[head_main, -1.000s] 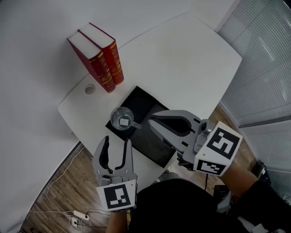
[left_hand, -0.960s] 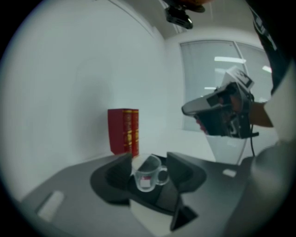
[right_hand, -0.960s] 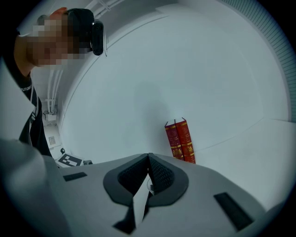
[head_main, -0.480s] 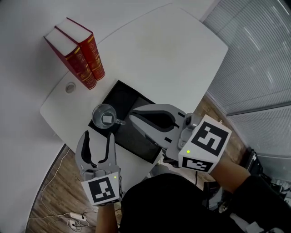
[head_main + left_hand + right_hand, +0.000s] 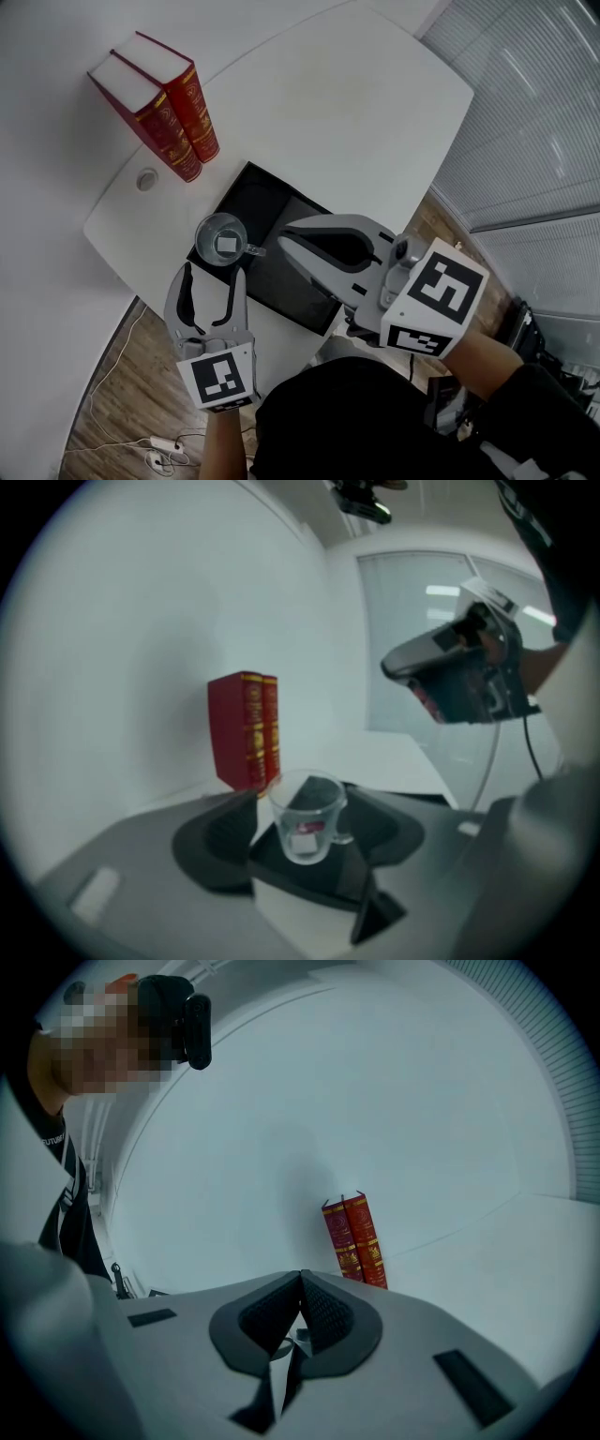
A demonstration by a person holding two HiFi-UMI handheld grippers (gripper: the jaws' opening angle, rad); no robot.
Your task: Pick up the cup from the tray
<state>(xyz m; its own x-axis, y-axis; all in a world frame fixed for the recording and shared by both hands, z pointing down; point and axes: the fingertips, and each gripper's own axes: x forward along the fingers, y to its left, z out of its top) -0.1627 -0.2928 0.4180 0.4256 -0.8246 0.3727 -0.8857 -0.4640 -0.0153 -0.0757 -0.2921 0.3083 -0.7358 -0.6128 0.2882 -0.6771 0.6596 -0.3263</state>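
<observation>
**Change since the earlier frames.** Left tongs (image 5: 214,274): the jaws have just been opening and now stand wider spread. Their tips sit nearer the cup (image 5: 222,241) than a second ago, just short of it, with no pad pressing on the glass. Right tongs (image 5: 287,238): pressed together and empty, hanging over the tray (image 5: 281,202) much as before.

**Materials and shapes.**
- Cup: clear glass, round, with a small loop handle turned toward the right tongs. It stands upright on the tray's near-left corner, and a pale square shows through its base.
- Tray: black, flat, rectangular.
- Surface (image 5: 356,103): white, smooth, with rounded corners and a round grommet (image 5: 145,179).
- Books (image 5: 159,98): two, upright, red cloth with gilt spine bands, standing beyond the tray.
- Floor (image 5: 117,375): wood planks, with a white cable lying on it.

**Per view.**
- Left gripper view: the cup is framed between the dark ribbed pads, and the right tongs' grey body hangs high at the right.
- Right gripper view: the ribbed pads meet at their tips, with the books beyond.
- Head view only: slatted blinds (image 5: 544,122).
</observation>
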